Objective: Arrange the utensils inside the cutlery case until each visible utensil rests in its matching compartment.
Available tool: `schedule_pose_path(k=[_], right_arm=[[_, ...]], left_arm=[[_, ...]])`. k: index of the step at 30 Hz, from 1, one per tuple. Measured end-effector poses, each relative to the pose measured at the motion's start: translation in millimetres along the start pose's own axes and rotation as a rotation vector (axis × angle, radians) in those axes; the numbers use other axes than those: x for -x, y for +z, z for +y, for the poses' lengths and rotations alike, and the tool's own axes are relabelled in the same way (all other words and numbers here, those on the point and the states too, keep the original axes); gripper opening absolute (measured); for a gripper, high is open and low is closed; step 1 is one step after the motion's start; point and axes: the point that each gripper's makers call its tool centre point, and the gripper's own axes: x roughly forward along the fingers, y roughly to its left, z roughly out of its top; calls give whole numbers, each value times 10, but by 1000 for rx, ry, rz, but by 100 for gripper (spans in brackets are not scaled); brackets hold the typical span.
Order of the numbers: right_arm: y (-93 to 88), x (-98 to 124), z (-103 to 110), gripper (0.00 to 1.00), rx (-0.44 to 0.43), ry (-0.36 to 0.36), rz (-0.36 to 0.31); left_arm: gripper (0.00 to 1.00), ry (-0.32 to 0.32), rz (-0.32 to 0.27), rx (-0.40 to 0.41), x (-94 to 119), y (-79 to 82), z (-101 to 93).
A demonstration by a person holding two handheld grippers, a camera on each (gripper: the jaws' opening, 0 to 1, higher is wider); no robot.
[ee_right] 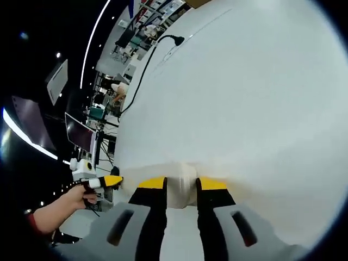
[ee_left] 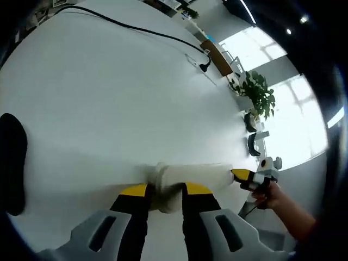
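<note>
A white cutlery case (ee_left: 202,175) lies low on the white table (ee_left: 109,98) and is hard to tell from it. My left gripper (ee_left: 166,189) is shut on the case's near end, with a yellow-tipped jaw on either side. At the case's far end, the right gripper (ee_left: 243,175) comes in from the right, held by a hand (ee_left: 274,194). In the right gripper view the same case (ee_right: 182,173) sits between the jaws of my right gripper (ee_right: 182,184). The left gripper (ee_right: 112,180) touches its left end. No utensils can be made out.
A black cable (ee_left: 136,28) runs across the far part of the table to a plug (ee_left: 205,66). A potted plant (ee_left: 255,92) stands beyond the table's right end. A dark object (ee_left: 12,163) lies at the left edge. Office desks and screens (ee_right: 81,136) stand off the table.
</note>
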Motion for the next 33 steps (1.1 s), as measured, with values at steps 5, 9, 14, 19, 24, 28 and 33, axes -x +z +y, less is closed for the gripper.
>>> schedule_pose_path(k=[5, 9, 14, 19, 24, 28, 33], right_arm=[[-17, 24, 6, 17, 46, -13, -3], [-48, 42, -12, 16, 53, -17, -18], [-85, 70, -35, 16, 76, -36, -24], [-99, 68, -83, 16, 98, -55, -30], [-157, 96, -110, 17, 140, -75, -51], [-119, 73, -105, 17, 172, -99, -48], [-56, 51, -96, 16, 226, -124, -33]], left_arm=[[20, 13, -22, -36, -109, 11, -87], [20, 4, -48, -26, 5, 4, -14], [20, 18, -43, -41, -40, 46, 66], [21, 31, -47, -62, 0, -82, 41], [22, 42, -91, -76, 57, -197, 17], [24, 33, -103, -69, 46, -162, 31], [25, -5, -94, -13, 19, -162, 31]])
